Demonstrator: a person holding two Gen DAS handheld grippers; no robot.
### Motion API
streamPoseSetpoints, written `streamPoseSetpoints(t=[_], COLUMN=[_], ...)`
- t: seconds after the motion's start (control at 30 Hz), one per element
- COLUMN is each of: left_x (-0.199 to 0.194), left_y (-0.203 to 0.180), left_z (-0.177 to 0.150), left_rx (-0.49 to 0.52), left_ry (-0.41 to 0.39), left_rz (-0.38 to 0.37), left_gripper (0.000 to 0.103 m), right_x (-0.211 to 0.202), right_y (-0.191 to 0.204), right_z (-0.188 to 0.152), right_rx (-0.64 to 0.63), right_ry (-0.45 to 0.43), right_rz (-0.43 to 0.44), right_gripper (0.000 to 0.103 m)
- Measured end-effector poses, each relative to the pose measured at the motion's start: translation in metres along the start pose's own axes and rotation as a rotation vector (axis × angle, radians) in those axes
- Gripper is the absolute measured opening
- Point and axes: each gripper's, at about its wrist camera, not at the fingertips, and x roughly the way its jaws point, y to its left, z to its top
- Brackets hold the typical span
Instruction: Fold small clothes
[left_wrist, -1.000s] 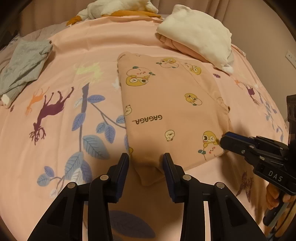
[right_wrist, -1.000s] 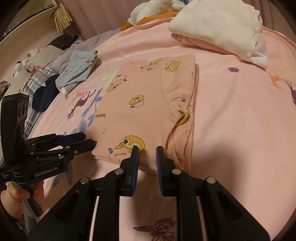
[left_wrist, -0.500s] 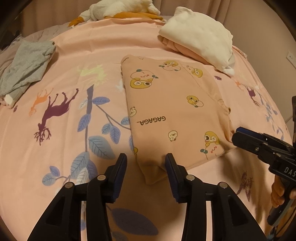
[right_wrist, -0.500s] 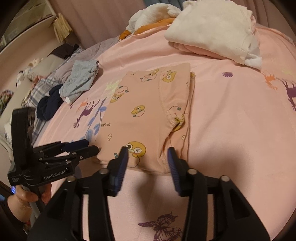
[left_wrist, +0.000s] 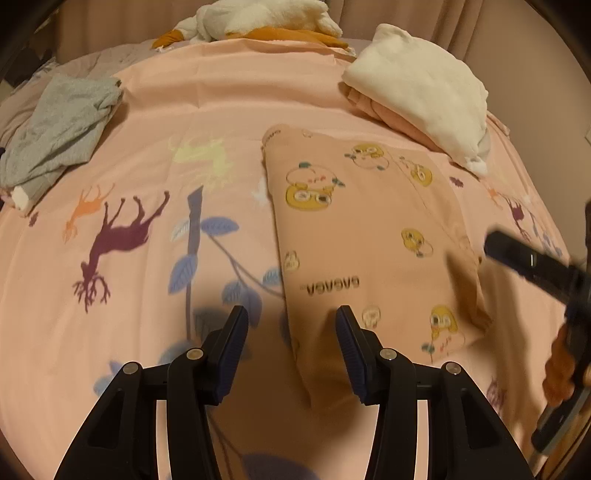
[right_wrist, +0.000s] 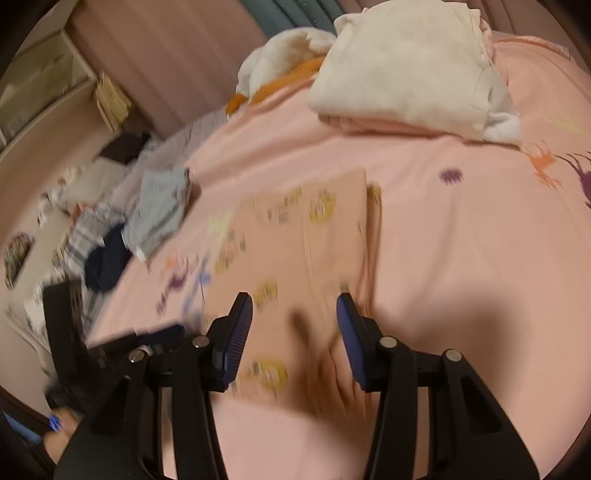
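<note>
Pink bed sheet (left_wrist: 155, 122) with deer and leaf prints fills both views. On it, right of centre in the left wrist view, lies the folded peach garment (left_wrist: 369, 236) with yellow cartoon prints and upside-down lettering, flat, near edge toward the cameras. Behind it, a stack of folded clothes (left_wrist: 417, 85), cream piece on top of a pink one, just beside the garment's far right corner. Grey garment (left_wrist: 55, 129) crumpled at far left, well apart. White and orange plush pile (left_wrist: 258, 18) at the bed's far edge. Left gripper (left_wrist: 291, 339) spread wide, nothing between its fingers, garment's near left corner lying under the gap. Right gripper (right_wrist: 295, 328) also spread wide and empty, above the garment's near edge; that view is motion-blurred. Dark clothes (right_wrist: 107, 258) heaped off the bed's left side.
</note>
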Motion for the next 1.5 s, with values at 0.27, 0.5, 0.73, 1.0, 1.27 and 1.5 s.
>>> streamPoseSetpoints(t=[0.27,0.5,0.73,1.0,1.27,1.5], left_x=[0.011,0.017,0.008,0.042,0.074,0.059], left_y=[-0.010,-0.012,-0.011,-0.006,-0.002,0.012], left_z=[0.009,0.007,0.022,0.070,0.083,0.080], left_rx=[0.025,0.044,0.039,-0.001,-0.046,-0.116], left_ry=[0.005,0.020,-0.033,-0.034,0.024,0.001], left_rz=[-0.001,-0.004,-0.003,-0.005,-0.024,-0.041], left_gripper=[0.048,0.048,0.048,0.048,0.048,0.057], right_x=[0.061,0.074,0.039,0.005,0.022,-0.004], right_y=[-0.020,-0.030,-0.018,0.020,0.005,-0.003], right_z=[0.045,0.056,0.054,0.012,-0.036,-0.042], right_rx=[0.151,0.148,0.066,-0.159,-0.222,-0.172], right_ry=[0.063,0.037,-0.039,-0.003,0.151,0.120], right_rz=[0.014,-0.129,-0.122,-0.051,-0.142,-0.075], right_gripper=[0.033,0.014,0.027,0.026,0.021,0.033])
